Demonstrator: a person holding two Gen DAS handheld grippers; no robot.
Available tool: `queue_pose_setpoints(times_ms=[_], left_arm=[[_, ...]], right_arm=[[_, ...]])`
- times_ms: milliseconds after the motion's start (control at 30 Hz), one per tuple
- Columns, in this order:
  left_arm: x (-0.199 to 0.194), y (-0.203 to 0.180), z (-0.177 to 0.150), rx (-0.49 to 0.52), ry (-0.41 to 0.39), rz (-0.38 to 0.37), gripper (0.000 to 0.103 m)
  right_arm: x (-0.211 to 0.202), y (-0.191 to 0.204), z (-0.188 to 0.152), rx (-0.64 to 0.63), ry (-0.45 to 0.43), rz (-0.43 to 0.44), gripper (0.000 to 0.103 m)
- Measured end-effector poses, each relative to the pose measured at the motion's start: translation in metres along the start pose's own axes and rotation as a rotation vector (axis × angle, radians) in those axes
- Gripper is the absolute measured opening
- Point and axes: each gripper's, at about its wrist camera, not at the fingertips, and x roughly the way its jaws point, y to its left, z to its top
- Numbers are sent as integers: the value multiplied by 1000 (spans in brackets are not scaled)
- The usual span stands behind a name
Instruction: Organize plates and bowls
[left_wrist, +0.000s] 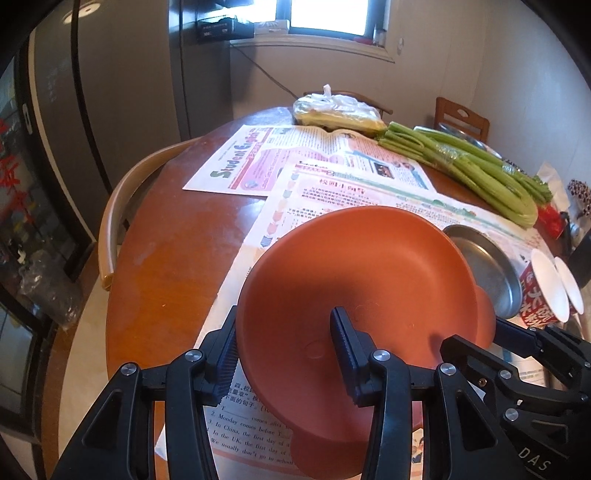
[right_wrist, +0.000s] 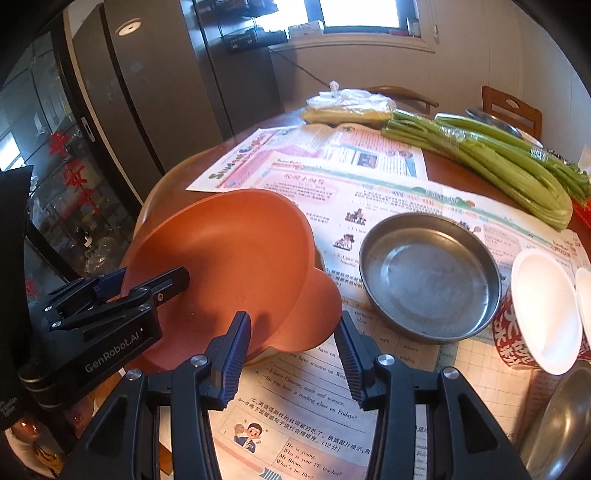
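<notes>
wooden round table (left_wrist: 173, 236), newspaper sheets (right_wrist: 369, 199) spread over most of it. celery bunch (right_wrist: 517, 166) along far right, bagged food (right_wrist: 347, 105) at far edge. terracotta plastic bowl (left_wrist: 354, 273) carried tilted above the papers, rim toward the steel dish (right_wrist: 428, 280) lying flat just beside it. left gripper (left_wrist: 284, 343) clamped on bowl's near rim, one finger inside the wall, one outside. right gripper (right_wrist: 293, 358) at its narrowest setting, nothing between the pads, bowl's handle tab (right_wrist: 317, 314) just ahead of them. paper cups (right_wrist: 543, 310) tipped on their sides, right of steel dish. judged step: bringing bowl down to nest with or sit next to the steel dish. advice: level the bowl before lowering, keep grip low on the rim, release only once base rests flat. edges: table rim close on the left side, chair back (left_wrist: 122, 206) beyond it. open room: bare newsprint in front of steel dish; cups and celery crowd the right, so approach from the left.
</notes>
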Motion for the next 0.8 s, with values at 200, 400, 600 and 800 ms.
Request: queue_pose_setpoints(times_ms=[200, 400, 600, 800], left_arm=[[8, -2, -1, 15, 13, 10, 48], [15, -2, -2, 17, 16, 25, 48], [20, -3, -3, 30, 23, 52, 49], [20, -3, -2, 40, 8, 75, 49]], right_arm=[[10, -5, -2, 16, 22, -1, 47], [16, -5, -2, 25, 31, 5, 48], [22, -7, -1, 36, 40, 5, 48], [24, -9, -1, 42, 44, 2, 48]])
